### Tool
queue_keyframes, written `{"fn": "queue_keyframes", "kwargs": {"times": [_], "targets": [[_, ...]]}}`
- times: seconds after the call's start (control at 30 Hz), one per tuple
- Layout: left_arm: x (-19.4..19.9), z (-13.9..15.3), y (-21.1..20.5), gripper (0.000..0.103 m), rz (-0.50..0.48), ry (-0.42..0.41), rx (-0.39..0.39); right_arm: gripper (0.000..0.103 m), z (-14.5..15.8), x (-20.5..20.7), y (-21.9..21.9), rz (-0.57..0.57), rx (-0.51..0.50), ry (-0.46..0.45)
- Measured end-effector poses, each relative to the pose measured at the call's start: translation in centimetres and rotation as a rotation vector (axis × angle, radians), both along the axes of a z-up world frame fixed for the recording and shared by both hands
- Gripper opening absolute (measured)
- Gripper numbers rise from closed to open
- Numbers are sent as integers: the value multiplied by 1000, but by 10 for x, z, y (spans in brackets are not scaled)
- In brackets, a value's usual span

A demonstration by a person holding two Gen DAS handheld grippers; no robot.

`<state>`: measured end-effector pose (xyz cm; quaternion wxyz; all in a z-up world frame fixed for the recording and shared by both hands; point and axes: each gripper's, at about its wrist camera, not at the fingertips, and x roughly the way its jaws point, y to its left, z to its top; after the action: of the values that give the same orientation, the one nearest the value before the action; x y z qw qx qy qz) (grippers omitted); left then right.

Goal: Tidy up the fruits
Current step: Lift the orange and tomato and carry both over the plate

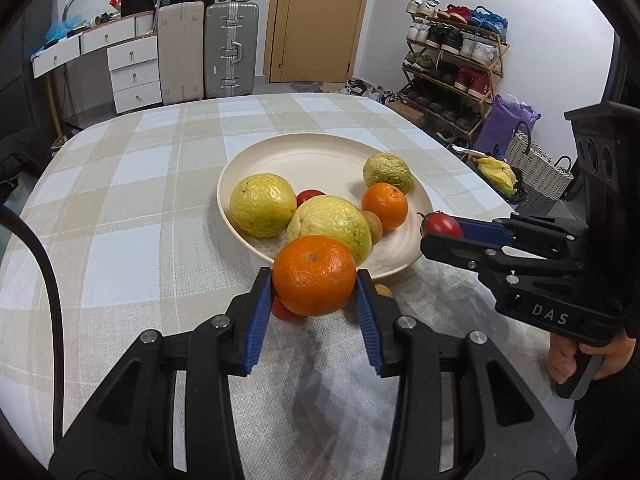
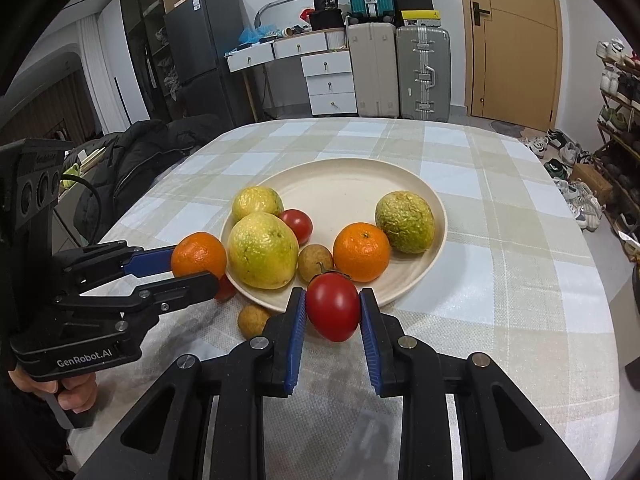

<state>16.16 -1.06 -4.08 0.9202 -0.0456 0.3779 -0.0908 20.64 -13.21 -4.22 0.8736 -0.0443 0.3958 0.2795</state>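
Observation:
A cream plate (image 1: 320,160) (image 2: 352,188) on the checked tablecloth holds two yellow-green fruits (image 1: 262,205) (image 2: 263,250), a green wrinkled fruit (image 1: 387,173) (image 2: 405,222), an orange (image 1: 385,205) (image 2: 361,251), a red tomato (image 2: 296,225) and a small brown fruit (image 2: 315,262). My left gripper (image 1: 314,304) (image 2: 188,270) is shut on an orange (image 1: 314,281) (image 2: 199,256) just above the plate's near edge. My right gripper (image 2: 333,322) (image 1: 436,234) is shut on a red tomato (image 2: 333,306) (image 1: 443,225) by the plate's rim.
A red tomato (image 1: 285,312) (image 2: 225,290) and a small brown fruit (image 2: 253,321) (image 1: 383,290) lie on the cloth in front of the plate. Suitcases, drawers and a door stand behind the table. A shoe rack (image 1: 456,60) stands at the right.

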Motion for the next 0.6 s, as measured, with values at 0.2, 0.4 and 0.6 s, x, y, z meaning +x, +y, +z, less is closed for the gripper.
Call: {"fn": "queue_keyframes", "kwargs": {"times": [0.2,0.4,0.6], "targets": [[10,-2,1,38,8,8,7,27,1,8,0,-6,8,13],[26,0,3,37,18,12,3,27,-2,20,2,-10,7,30],[42,1,0,37,19,1,21,27,-5,29,7,-11,-7,32]]}}
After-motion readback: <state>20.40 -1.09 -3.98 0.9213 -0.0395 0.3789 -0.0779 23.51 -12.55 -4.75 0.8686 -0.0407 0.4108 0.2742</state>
